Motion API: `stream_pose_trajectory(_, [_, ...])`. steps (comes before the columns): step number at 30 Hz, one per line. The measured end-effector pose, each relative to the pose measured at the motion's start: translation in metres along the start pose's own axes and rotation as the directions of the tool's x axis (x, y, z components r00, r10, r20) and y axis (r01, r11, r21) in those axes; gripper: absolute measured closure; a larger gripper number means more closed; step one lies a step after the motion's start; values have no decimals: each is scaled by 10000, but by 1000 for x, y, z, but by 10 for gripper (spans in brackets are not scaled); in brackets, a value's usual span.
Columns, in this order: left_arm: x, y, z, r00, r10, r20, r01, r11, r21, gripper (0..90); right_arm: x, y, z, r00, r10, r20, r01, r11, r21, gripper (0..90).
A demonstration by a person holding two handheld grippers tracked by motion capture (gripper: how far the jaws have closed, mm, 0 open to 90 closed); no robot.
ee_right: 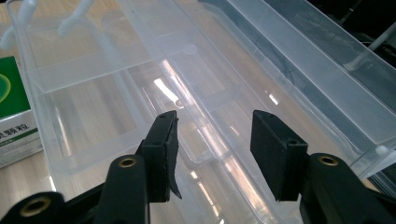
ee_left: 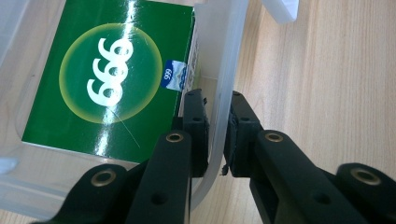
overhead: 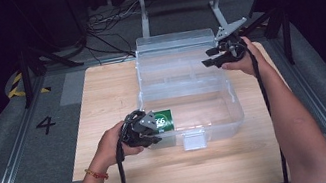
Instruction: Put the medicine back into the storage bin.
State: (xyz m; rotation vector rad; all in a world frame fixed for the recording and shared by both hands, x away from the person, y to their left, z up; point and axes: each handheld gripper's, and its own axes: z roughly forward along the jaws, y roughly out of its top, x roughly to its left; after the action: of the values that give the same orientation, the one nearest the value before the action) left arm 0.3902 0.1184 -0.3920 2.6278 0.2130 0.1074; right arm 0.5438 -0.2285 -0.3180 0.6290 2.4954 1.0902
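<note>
— The clear plastic box (overhead: 185, 87) on the wooden surface (overhead: 101, 97): how will it handle?
— Light, thin-walled, flexing, I'd judge (and slick). Left tongs (ee_left: 215, 135) pinch its near wall; right tongs (ee_right: 212, 144) gape wide over the far compartments. Green carton (ee_left: 105, 74) inside.

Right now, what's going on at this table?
A person works a clear plastic storage box with two handheld grippers. The left gripper is clamped on the box's near wall, one jaw inside, one outside, beside a green carton lying in the box. The right gripper hangs open over the far side, above the clear divided tray, holding nothing.
</note>
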Motion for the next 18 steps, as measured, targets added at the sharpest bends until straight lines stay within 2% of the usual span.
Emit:
stream_pose_trajectory(3, [0,0,0,10000,-27,-12,27,10000,4,814,0,3,2,9996,-72,-277,75,9999,99,546])
stream_pose_trajectory(7, [-1,0,0,10000,-84,-44,84,10000,-6,812,0,6,8,9987,-302,-403,319,9986,425,587])
stream_pose_trajectory(11, [-1,1,0,9999,-108,-61,109,9999,29,812,2,9,15,9977,-621,-264,640,9950,769,640])
stream_pose_trajectory(14, [-1,0,0,9999,-95,-44,95,10000,-10,812,1,10,16,9982,-541,-253,561,9948,854,673])
stream_pose_trajectory(16, [0,0,0,9999,-104,-24,104,9999,-61,812,0,11,20,9974,-712,-84,717,9901,1203,686])
stream_pose_trajectory(18, [-1,0,0,9999,-139,-62,139,9999,-4,812,0,13,22,9970,-748,-211,768,9902,1170,711])
